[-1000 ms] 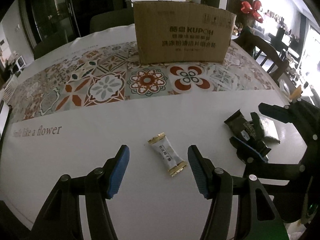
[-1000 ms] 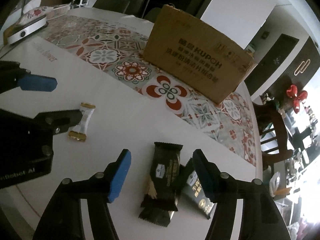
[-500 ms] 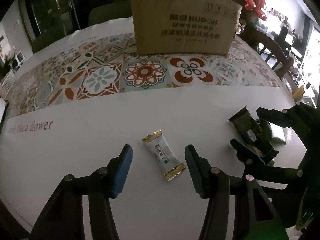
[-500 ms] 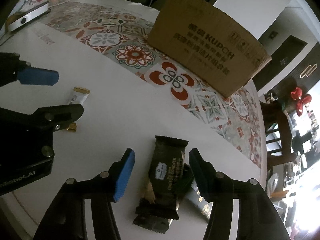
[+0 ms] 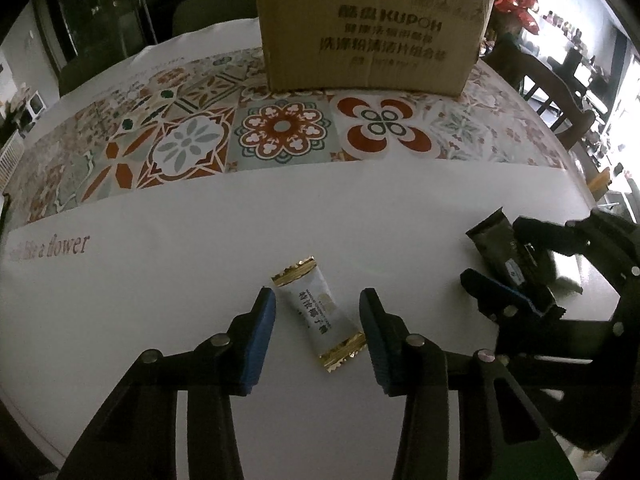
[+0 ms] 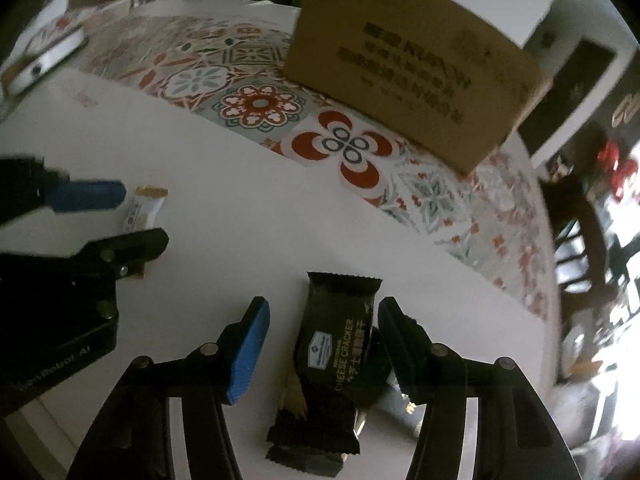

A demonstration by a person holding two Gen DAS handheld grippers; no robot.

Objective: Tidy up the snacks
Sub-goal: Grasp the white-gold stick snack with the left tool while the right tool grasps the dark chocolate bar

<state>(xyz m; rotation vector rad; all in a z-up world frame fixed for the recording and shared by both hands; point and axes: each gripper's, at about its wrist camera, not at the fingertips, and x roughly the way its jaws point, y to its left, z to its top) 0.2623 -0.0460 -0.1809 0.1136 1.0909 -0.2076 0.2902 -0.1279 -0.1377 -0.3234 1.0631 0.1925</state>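
Observation:
A small white candy with gold ends (image 5: 318,312) lies on the white tablecloth between the open fingers of my left gripper (image 5: 318,332); it also shows in the right wrist view (image 6: 145,207). A black cheese cracker packet (image 6: 336,344) lies between the open fingers of my right gripper (image 6: 322,344), on top of other dark packets (image 6: 372,376). In the left wrist view the right gripper (image 5: 520,264) straddles the dark packets (image 5: 494,242) at the right. A brown cardboard box (image 5: 370,28) stands at the back.
The round table (image 5: 160,280) has a patterned tile strip (image 5: 280,128) across its middle. Dark chairs (image 5: 556,96) stand at the right. A white device (image 6: 44,60) lies at the far left edge.
Both grippers have come lower and forward around their snacks. Both sets of fingers have narrowed somewhat but still stand apart from the wrappers.

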